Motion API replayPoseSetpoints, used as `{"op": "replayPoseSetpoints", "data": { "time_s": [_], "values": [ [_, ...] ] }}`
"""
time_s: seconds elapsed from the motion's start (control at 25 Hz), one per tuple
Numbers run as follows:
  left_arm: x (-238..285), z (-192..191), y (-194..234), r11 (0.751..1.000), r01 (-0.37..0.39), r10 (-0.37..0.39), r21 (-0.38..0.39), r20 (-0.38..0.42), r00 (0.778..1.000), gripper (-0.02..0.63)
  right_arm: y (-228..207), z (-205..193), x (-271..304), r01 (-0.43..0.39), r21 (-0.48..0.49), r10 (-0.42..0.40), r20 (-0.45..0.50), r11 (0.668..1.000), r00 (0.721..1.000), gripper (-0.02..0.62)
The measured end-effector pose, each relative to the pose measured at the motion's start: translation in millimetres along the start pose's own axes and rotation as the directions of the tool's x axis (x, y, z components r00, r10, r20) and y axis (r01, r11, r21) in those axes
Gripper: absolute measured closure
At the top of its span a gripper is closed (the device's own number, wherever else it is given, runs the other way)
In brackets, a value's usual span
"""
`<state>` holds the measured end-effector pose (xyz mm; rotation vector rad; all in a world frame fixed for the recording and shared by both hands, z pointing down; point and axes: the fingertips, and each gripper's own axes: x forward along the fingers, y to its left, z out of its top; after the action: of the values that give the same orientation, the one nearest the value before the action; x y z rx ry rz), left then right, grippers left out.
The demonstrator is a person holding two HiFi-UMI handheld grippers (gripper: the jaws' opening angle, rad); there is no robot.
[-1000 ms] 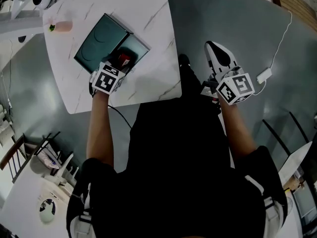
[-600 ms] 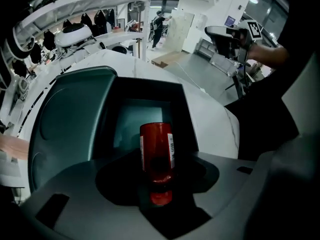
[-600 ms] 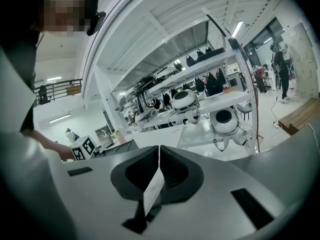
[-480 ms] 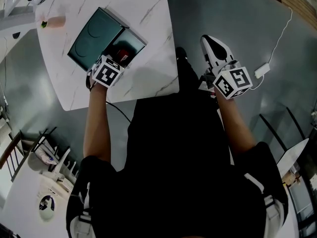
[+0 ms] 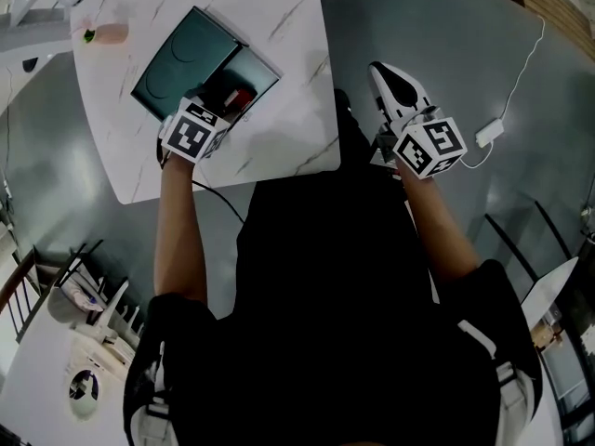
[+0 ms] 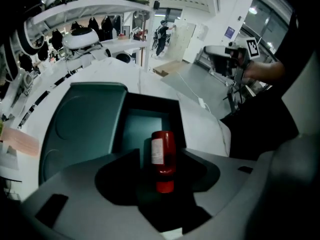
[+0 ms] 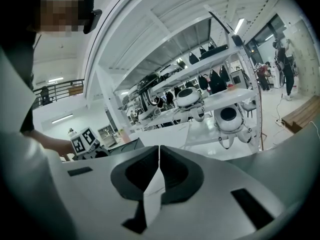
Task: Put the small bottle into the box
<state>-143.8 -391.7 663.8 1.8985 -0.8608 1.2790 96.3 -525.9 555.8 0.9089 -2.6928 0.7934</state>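
Observation:
The small red bottle (image 6: 163,156) lies in the open tray of a dark teal box (image 5: 263,74), cap toward the near side. In the head view the bottle (image 5: 239,98) shows just past my left gripper (image 5: 226,108). In the left gripper view my left gripper (image 6: 161,154) points steeply down over the tray. Its jaws have just been opening, and the bottle sits between them with a gap on each side. My right gripper (image 5: 379,71) hovers off the table's right edge above the floor. In the right gripper view the right gripper (image 7: 159,154) is shut with nothing in it.
The box's lid (image 5: 181,63) lies folded open to the left on the white marble table (image 5: 279,26). A pink item with a green cap (image 5: 107,33) lies at the table's far left. A white adapter with its cable (image 5: 488,135) lies on the grey floor at the right.
Both grippers keep about the same places. The left one stays over the box with the red bottle under it. The head view has shifted slightly.

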Motion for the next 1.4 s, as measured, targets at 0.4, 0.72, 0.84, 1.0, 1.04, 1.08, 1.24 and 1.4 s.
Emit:
{"op": "replayPoseSetpoints", "data": {
  "time_s": [0.4,0.72,0.84,1.0,1.04,1.08,1.24,1.4],
  "values": [
    [-181,50,27,0.972,-0.055,0.208,-0.23,0.715,0.667,0.537,69,37,-4,-0.045,-0.143,0.058,0.089,0.989,0.994,0.561],
    [-306,11,11,0.921,-0.07,0.389,-0.383,0.912,0.127,0.584,138,79,-25,-0.047,-0.195,0.102,0.283,0.98,0.954,0.561],
    [-325,-8,-6,0.882,-0.15,0.454,-0.448,0.891,0.008,0.584,158,95,-41,-0.016,-0.245,0.107,0.364,0.969,0.925,0.561],
    [-333,-30,-32,0.837,-0.179,0.516,-0.518,0.854,-0.056,0.583,174,103,-68,0.02,-0.339,0.125,0.399,0.94,0.908,0.561],
    [-333,-32,-39,0.833,-0.181,0.523,-0.523,0.851,-0.053,0.583,176,104,-78,0.029,-0.35,0.124,0.407,0.936,0.905,0.561],
    [-332,-33,-46,0.832,-0.18,0.526,-0.524,0.849,-0.044,0.583,178,103,-87,0.035,-0.357,0.124,0.412,0.933,0.903,0.561],
    [-325,-32,-87,0.854,-0.195,0.497,-0.483,0.867,0.027,0.583,188,80,-118,0.011,-0.363,0.142,0.391,0.932,0.909,0.561],
    [-314,-33,-141,0.882,-0.226,0.44,-0.414,0.894,0.081,0.583,195,43,-158,-0.011,-0.343,0.149,0.38,0.939,0.913,0.561]
  ]
}}
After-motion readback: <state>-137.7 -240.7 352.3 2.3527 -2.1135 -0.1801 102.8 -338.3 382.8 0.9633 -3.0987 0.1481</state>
